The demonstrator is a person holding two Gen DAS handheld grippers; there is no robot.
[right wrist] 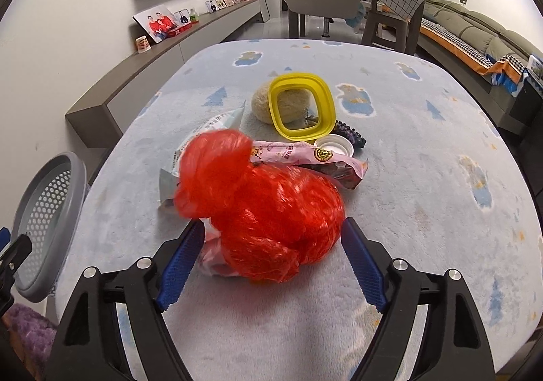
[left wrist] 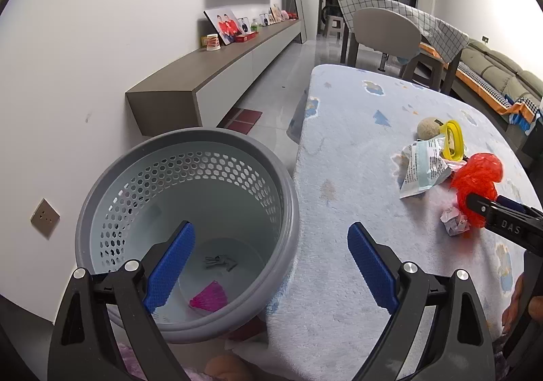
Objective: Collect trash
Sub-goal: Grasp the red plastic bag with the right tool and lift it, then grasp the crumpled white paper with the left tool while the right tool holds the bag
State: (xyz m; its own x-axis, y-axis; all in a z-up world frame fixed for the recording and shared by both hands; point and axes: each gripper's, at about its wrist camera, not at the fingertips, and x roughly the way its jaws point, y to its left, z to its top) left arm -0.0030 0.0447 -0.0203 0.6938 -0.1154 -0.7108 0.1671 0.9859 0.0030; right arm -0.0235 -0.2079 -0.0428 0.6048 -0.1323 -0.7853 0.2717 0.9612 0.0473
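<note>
A grey perforated bin [left wrist: 190,204] stands on the floor left of the table; a pink scrap [left wrist: 208,300] and a grey scrap [left wrist: 220,262] lie in it. My left gripper [left wrist: 271,262] is open and empty above the bin's right rim. My right gripper [right wrist: 271,252] is open, its fingers on either side of a crumpled red plastic bag [right wrist: 268,211] on the table; the bag also shows in the left wrist view [left wrist: 476,177]. A light blue wrapper [left wrist: 424,167], a pink wrapper [right wrist: 305,157] and a crumpled paper [left wrist: 454,224] lie nearby.
A yellow lid [right wrist: 300,106], a beige ball [right wrist: 263,106], a white cap [right wrist: 334,146] and a dark spiky item [right wrist: 351,136] lie behind the trash on the blue patterned tablecloth [right wrist: 424,177]. A low wall cabinet [left wrist: 217,75], chairs and a sofa stand beyond.
</note>
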